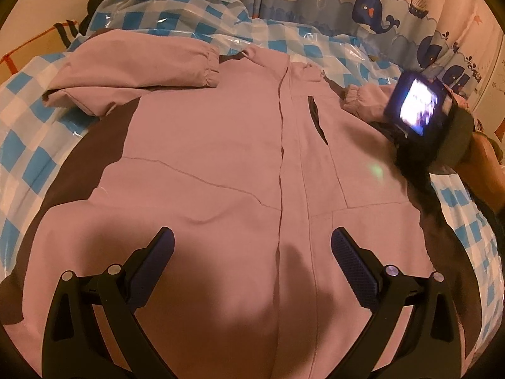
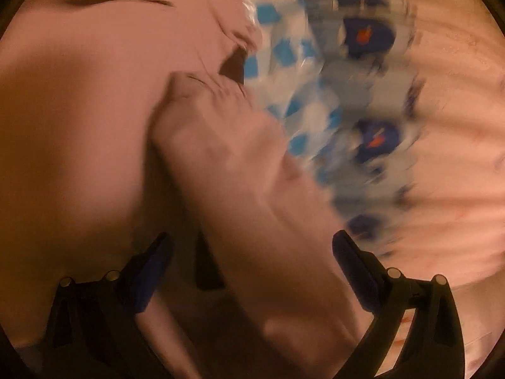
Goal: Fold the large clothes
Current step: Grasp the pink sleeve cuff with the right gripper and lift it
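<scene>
Our left gripper [image 1: 252,246] hovers with jaws apart over the pink zip-front jacket [image 1: 221,158]; our right gripper [image 2: 252,249], blurred, seems spread around its sleeve [image 2: 240,170].

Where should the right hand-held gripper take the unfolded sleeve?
Probably at the cuff, where the gathered elastic bunches into a thick, pinchable edge. Come in along the sleeve from its shoulder end; the right hand-held gripper already straddles it, jaws open, with the jacket body lying alongside.
</scene>
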Available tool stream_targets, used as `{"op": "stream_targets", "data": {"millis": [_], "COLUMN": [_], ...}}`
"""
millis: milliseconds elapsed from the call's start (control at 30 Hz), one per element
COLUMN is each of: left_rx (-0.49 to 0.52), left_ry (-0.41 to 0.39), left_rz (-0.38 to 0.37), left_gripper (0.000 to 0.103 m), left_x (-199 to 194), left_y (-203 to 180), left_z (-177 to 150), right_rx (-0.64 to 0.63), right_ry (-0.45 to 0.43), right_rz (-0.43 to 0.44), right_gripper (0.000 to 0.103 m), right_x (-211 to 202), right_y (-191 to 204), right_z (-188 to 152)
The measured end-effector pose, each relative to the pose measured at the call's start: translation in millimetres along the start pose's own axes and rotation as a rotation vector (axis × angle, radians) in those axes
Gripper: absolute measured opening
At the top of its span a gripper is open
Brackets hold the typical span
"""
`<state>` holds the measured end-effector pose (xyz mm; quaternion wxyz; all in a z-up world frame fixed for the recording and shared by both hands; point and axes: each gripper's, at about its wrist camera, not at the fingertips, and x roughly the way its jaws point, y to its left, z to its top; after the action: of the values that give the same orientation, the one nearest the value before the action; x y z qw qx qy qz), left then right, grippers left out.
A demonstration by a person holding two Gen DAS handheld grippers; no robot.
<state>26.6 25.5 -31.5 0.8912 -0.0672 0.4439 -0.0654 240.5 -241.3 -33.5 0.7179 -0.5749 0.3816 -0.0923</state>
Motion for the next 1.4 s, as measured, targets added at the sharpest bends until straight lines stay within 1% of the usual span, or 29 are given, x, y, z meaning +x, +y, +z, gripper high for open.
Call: {"op": "stream_targets", "data": {"millis": [33, 67, 100, 133, 200, 267, 300, 367, 433, 467, 533, 567, 633, 700, 733, 767, 800, 867, 933, 967, 1000, 1033, 1067, 1133, 1200, 1267, 1300, 1333, 1400], "left_rx": [-0.001, -0.002, -0.003, -0.003, -0.002, -0.001, 0.000, 0.001, 0.006, 0.010, 0.021, 0.028, 0.042, 0.059, 0.069, 0.081, 0.101, 0.129, 0.167, 0.181, 0.202, 0.223, 0.237, 0.248, 0.237, 0.232, 0.238, 0.254, 0.276], "left_ry": [0.006, 0.009, 0.011, 0.012, 0.014, 0.014, 0.013, 0.009, 0.006, 0.003, -0.002, -0.003, 0.004, 0.016, 0.015, 0.013, 0.008, -0.006, -0.024, -0.029, -0.038, -0.048, -0.057, -0.082, -0.098, -0.099, -0.096, -0.092, -0.090], "left_rz": [-0.002, -0.003, -0.003, -0.002, -0.001, 0.000, 0.001, 0.002, 0.003, 0.004, 0.011, 0.014, 0.026, 0.032, 0.034, 0.036, 0.038, 0.046, 0.078, 0.090, 0.109, 0.124, 0.133, 0.156, 0.167, 0.173, 0.180, 0.197, 0.234], "left_gripper": [0.096, 0.096, 0.096, 0.096, 0.096, 0.096, 0.096, 0.096, 0.096, 0.096, 0.096, 0.096, 0.096, 0.096, 0.096, 0.096, 0.096, 0.096, 0.096, 0.096, 0.096, 0.096, 0.096, 0.096, 0.096, 0.096, 0.096, 0.096, 0.096], "left_x": [1, 2, 3, 3, 4, 4, 4, 4, 4, 3, 4, 6, 9, 13, 13, 12, 10, 4, -4, -8, -14, -21, -27, -40, -50, -55, -54, -50, -41], "left_y": [0, 0, 0, 0, 0, 0, 0, -1, -2, -3, -5, -7, -9, -12, -13, -15, -19, -24, -28, -29, -30, -30, -29, -23, -14, -5, -3, -1, 3], "left_z": [0, 0, -1, -1, -1, -1, -1, -1, -1, -1, -2, -2, -2, -3, -3, -3, -2, 2, 12, 17, 25, 34, 42, 59, 73, 89, 94, 101, 111], "right_rx": [0.069, 0.151, 0.315, 0.464, 0.727, 1.015, 1.117, 1.412, 1.640, 1.750, 1.884, 1.948, 2.031, 2.070, 2.063, 2.054, 2.027, 1.904, 1.726, 1.709, 1.732, 1.770, 1.827, 1.928, 2.035, 2.056, 2.014, 1.936, 1.712], "right_ry": [0.010, 0.018, 0.011, -0.016, -0.072, -0.131, -0.148, -0.191, -0.198, -0.181, -0.097, -0.027, 0.081, 0.108, 0.114, 0.106, 0.052, -0.013, -0.084, -0.148, -0.190, -0.225, -0.245, -0.234, -0.194, -0.163, -0.168, -0.155, -0.091], "right_rz": [0.054, 0.114, 0.238, 0.331, 0.470, 0.575, 0.607, 0.669, 0.693, 0.698, 0.693, 0.705, 0.720, 0.676, 0.567, 0.506, 0.442, 0.372, 0.236, 0.158, 0.108, 0.104, 0.131, 0.158, 0.063, -0.059, -0.037, 0.036, 0.263], "right_gripper": [0.045, 0.030, 0.028, 0.022, 0.019, 0.018, 0.017, 0.017, 0.017, 0.017, 0.017, 0.027, 0.033, 0.034, 0.042, 0.043, 0.043, 0.054, 0.054, 0.056, 0.060, 0.063, 0.063, 0.063, 0.064, 0.066, 0.067, 0.073, 0.077], "right_x": [6, 11, 13, 14, 19, 28, 30, 45, 59, 69, 96, 109, 119, 111, 96, 87, 75, 61, 35, 18, 8, 2, 6, 15, 11, -5, -2, 5, 34], "right_y": [-14, -28, -57, -84, -132, -178, -194, -223, -232, -229, -215, -203, -179, -164, -165, -167, -174, -187, -207, -215, -219, -222, -226, -224, -222, -224, -228, -235, -237], "right_z": [-1, -4, -13, -27, -65, -128, -150, -234, -303, -342, -393, -419, -455, -481, -492, -493, -493, -471, -429, -419, -415, -418, -424, -439, -472, -502, -501, -490, -442]}}
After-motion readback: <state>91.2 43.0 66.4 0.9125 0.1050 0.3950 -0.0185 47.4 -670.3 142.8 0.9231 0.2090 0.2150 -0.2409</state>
